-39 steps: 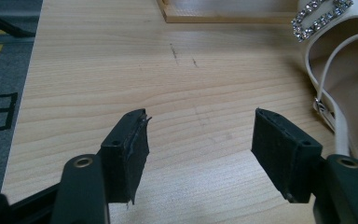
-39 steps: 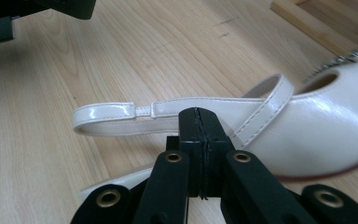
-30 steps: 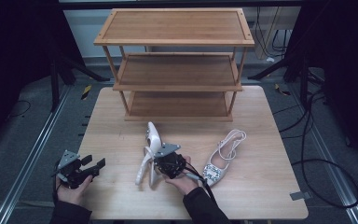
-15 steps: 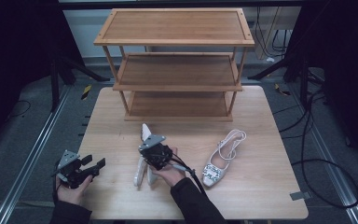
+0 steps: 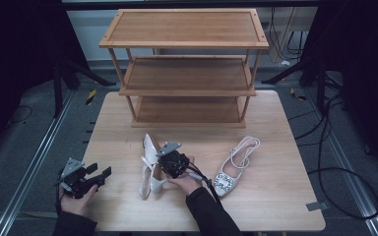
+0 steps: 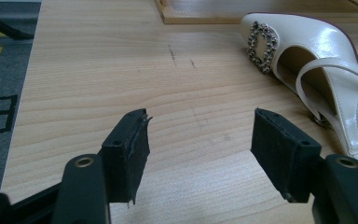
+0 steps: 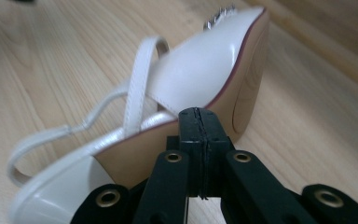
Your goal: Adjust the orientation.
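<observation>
The shoe (image 5: 150, 164) lies on its side on the bench (image 5: 275, 196), just before the rack (image 5: 184, 73), long axis running away from the person, toe toward the rack. The right tool (image 5: 163, 169), jaws fully together, presses against its sole edge. The right tool's camera shows that tan sole (image 7: 242, 88) close up. The left tool (image 6: 200, 135) hangs half open and empty, its own camera catching the buckle (image 6: 262, 46).

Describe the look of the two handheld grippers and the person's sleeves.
Both the left gripper and right gripper are black, each topped by a grey three-cornered plate. Their jaws are black links with brass-coloured rivets and blocky black pads, the left pad's edge frayed. A dark cable trails from the right one. The sleeves are dark.
</observation>
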{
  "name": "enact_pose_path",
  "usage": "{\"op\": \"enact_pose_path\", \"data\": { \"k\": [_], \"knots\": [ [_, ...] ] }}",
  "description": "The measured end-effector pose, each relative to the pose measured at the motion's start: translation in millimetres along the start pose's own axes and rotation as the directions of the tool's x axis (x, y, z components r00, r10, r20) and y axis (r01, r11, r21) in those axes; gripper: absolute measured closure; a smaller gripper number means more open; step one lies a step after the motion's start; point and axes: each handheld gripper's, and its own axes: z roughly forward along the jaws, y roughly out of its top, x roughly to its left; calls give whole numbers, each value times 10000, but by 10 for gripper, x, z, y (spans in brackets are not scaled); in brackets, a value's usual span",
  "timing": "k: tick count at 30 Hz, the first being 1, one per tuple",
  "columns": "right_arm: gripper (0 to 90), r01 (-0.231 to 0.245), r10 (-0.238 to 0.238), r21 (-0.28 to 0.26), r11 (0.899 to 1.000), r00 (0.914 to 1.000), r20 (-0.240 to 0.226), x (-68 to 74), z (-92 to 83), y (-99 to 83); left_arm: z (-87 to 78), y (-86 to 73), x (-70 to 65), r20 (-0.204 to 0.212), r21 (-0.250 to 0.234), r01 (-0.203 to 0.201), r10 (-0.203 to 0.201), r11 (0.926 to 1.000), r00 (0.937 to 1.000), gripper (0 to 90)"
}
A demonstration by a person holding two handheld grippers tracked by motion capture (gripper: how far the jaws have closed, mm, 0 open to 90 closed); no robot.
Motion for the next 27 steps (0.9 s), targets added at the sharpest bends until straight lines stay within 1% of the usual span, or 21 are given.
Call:
{"op": "enact_pose_path", "data": {
  "k": [2, 3, 5, 6, 8, 9, 10, 12, 13, 14, 15, 16, 17, 18, 20, 21, 23, 24, 25, 26, 27],
  "knots": [
    [900, -34, 24, -371, 9993, 9996, -294, 29, -62, 58, 3, 0, 4, 4, -8, 23, -23, 10000, 10000, 356],
    [899, 155, -187, -551, 9984, 9982, -571, 105, -74, 123, 2, -1, 5, 0, -4, 54, -54, 10000, 10000, 357],
    [898, 411, -450, -498, 9979, 9958, -792, 193, -46, 172, -6, 0, 3, 2, -33, 20, -20, 10000, 10000, 357],
    [898, 411, -450, -498, 9979, 9958, -792, 193, -46, 172, -6, 0, 3, 2, -33, 20, -20, 10000, 10000, 357],
    [892, 795, -825, -347, 9962, 9920, -960, 284, 24, 209, -9, 1, 1, 24, -51, 20, -20, 10000, 10000, 357],
    [882, 1004, -1016, -175, 9948, 9901, -968, 329, 75, 219, -8, 0, 2, 26, -42, 23, -23, 10000, 10000, 357],
    [870, 1119, -1117, -24, 9937, 9898, -884, 358, 130, 212, -8, -2, 4, 24, -33, 32, -31, 10000, 10000, 357],
    [867, 1035, -1037, -65, 9946, 9905, -901, 356, 131, 209, -8, -3, 7, 22, -47, 56, -56, 10000, 10000, 358],
    [845, 921, -947, -340, 9952, 9920, -840, 353, 110, 207, -9, -3, 9, 19, -49, 68, -68, 10000, 10000, 358],
    [844, 930, -968, -530, 9943, 9925, -748, 348, 91, 210, -7, -3, 10, 23, -65, 110, -110, 9999, 9999, 358],
    [836, 873, -919, -703, 9937, 9937, -648, 338, 67, 219, -7, -2, 13, 10, -34, 63, -63, 10000, 10000, 358],
    [805, 757, -803, -794, 9940, 9952, -566, 324, 51, 234, -5, -3, 9, 16, -32, 79, -79, 10000, 10000, 359],
    [748, 696, -735, -849, 9940, 9963, -444, 306, 48, 260, -6, -1, 5, 11, -29, 52, -52, 10000, 10000, 359],
    [704, 632, -663, -813, 9947, 9972, -350, 295, 56, 284, -7, 0, 3, 13, -38, 21, -21, 10000, 10000, 359],
    [671, 584, -600, -718, 9957, 9980, -213, 287, 90, 322, -4, 1, -2, 28, -20, 14, -14, 10000, 10000, 359],
    [657, 704, -706, -328, 9970, 9975, -43, 301, 165, 362, 1, -1, 3, 34, 10, 13, -13, 10000, 10000, 359],
    [668, 739, -739, -42, 9973, 9972, 59, 322, 228, 375, -2, -3, 8, 34, -5, 70, -70, 10000, 10000, 359],
    [705, 777, -780, 158, 9969, 9967, 211, 329, 258, 376, -2, -3, 8, 34, -5, 70, -70, 10000, 10000, 358],
    [737, 792, -796, 154, 9967, 9963, 318, 337, 266, 376, -8, -2, 12, 29, -38, 83, -83, 10000, 10000, 358],
    [737, 792, -796, 154, 9967, 9963, 318, 337, 266, 376, -8, -2, 12, 29, -38, 83, -83, 10000, 10000, 358],
    [778, 736, -742, 181, 9971, 9966, 362, 337, 261, 380, -8, -2, 15, 28, -25, 56, -56, 10000, 10000, 358]
  ]
}}
